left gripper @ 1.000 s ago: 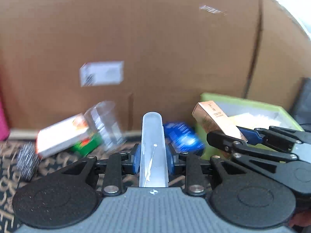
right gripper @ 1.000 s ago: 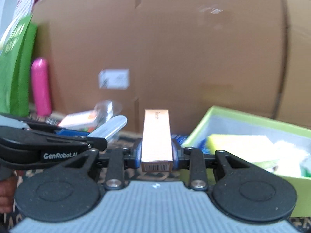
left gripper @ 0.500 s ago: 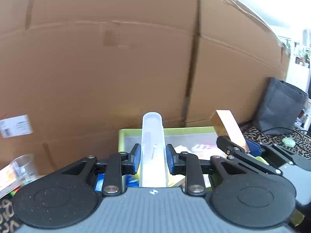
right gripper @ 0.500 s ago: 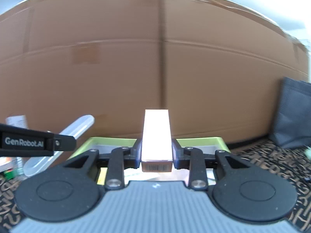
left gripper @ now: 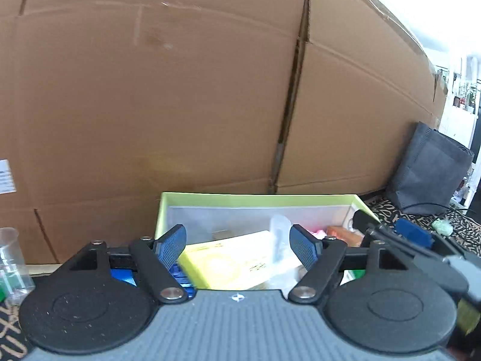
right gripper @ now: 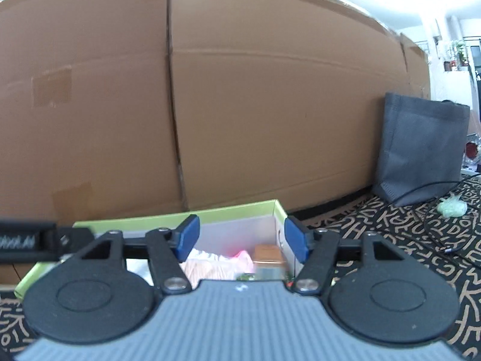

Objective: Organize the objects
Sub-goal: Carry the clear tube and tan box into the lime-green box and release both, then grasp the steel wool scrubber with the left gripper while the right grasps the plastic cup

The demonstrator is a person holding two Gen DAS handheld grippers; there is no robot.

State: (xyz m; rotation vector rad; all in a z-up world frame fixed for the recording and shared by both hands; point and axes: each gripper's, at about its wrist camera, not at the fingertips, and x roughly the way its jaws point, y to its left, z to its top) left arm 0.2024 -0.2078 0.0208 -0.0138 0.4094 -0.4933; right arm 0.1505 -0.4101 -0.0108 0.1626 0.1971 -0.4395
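Drop step: left gripper (left gripper: 237,245) and right gripper (right gripper: 240,236), jaws just sprung apart and empty, hover over the lime-green cardboard box (left gripper: 255,199) at twelve o'clock, where the clear plastic tube (left gripper: 278,234) and the copper-coloured carton (right gripper: 268,253) now lie; next, back out to fetch more.

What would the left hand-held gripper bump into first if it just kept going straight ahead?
Probably the clutter in the green box: the left hand-held gripper, jaws open and empty, points slightly downward at the clear tube on the yellow packet. Depth is hard to judge.
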